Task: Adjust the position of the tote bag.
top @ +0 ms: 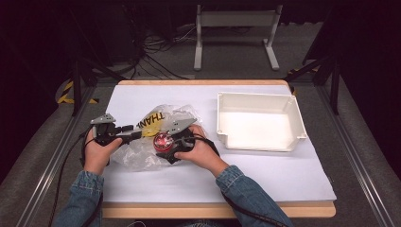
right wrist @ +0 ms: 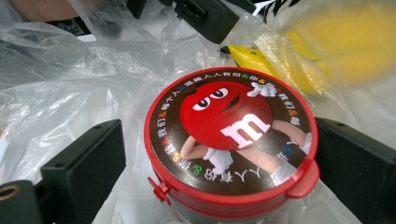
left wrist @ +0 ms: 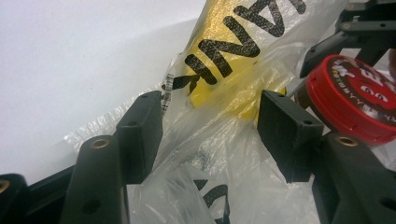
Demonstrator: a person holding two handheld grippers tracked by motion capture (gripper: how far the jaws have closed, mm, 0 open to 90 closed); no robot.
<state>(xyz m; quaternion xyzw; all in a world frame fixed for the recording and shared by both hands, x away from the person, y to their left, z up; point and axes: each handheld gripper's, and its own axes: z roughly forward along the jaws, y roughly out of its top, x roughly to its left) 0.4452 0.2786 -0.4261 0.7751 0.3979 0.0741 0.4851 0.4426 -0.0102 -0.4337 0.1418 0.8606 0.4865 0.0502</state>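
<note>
A person in denim sleeves works two hand-held grippers over a crumpled clear plastic bag (top: 142, 146) lying near the left edge of a white-covered table (top: 265, 175), with an empty white bin (top: 259, 121) standing well apart toward the right edge.

The left gripper (left wrist: 210, 130) has its jaws spread wide, a fold of the bag's film running between them; the pads do not appear to press it.

The right gripper (right wrist: 219, 158) brackets a small round tin (right wrist: 231, 140) with a red rim and a cartoon candy lid. Its right jaw sits against the tin's side, while a gap shows at the left jaw, so the jaws are moderately apart and not yet clamped. In the high view the tin (top: 163, 141) sits at the bag's mouth, just beside the bag's yellow printed panel (top: 152, 126).

The tin looks rigid and light, its lacquered wall likely slick; a grip across the side wall below the rim, clear of the hinge tab, seems safest. The bag is thin, limp and slippery, and would probably best be pinched at a gathered fold.
</note>
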